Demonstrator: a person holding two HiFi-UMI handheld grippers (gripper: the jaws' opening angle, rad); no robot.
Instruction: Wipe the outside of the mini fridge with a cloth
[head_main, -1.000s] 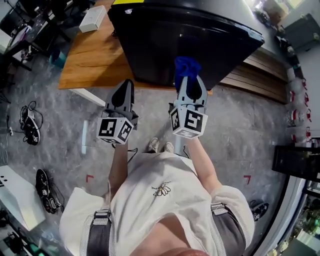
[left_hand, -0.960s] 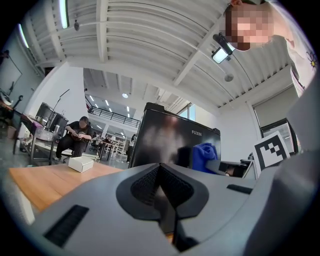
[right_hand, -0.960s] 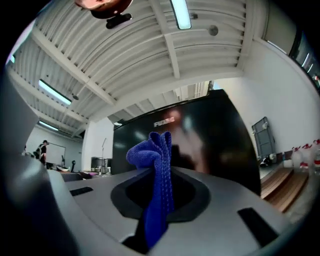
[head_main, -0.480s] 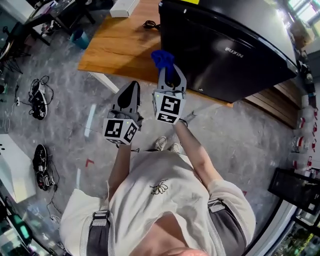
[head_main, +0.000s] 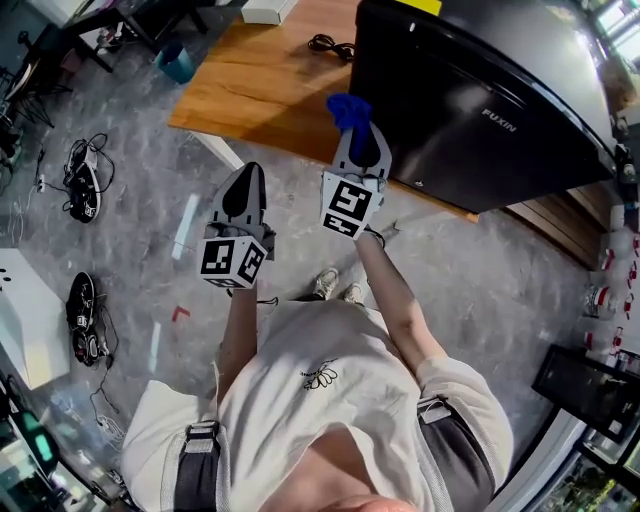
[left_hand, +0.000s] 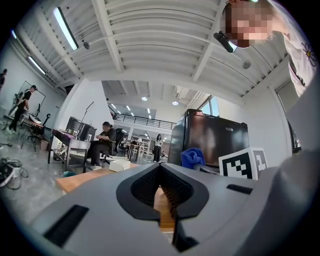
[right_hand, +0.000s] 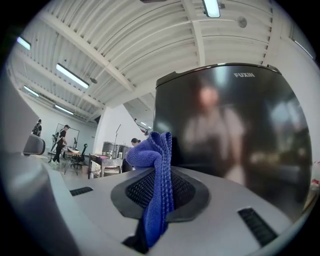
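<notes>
Seen from the head view, the mini fridge (head_main: 480, 110) stands on a low wooden platform (head_main: 270, 90), a glossy black cabinet whose dark door carries the pale lettering "FUXIN" near one upper corner. In the right gripper view its surface is mirror-like and returns a soft, blurred reflection of a person. We see the right gripper (head_main: 356, 135) raised at the fridge's left front edge, its jaws pinching a bright blue cloth (head_main: 350, 110). The cloth has a ribbed, knitted texture, is folded on itself between the pads, and bunches into a rounded crest beyond the jaw tips. It appears to lie against or just beside the fridge's corner, though we cannot settle from these angles whether it touches. The left gripper (head_main: 245, 185) hangs lower and to the left, in front of the platform's edge and well apart from the fridge. Its jaws are pressed together at the tips with nothing held between them. A dark coiled cable (head_main: 330, 44) rests on the platform beside the fridge.
</notes>
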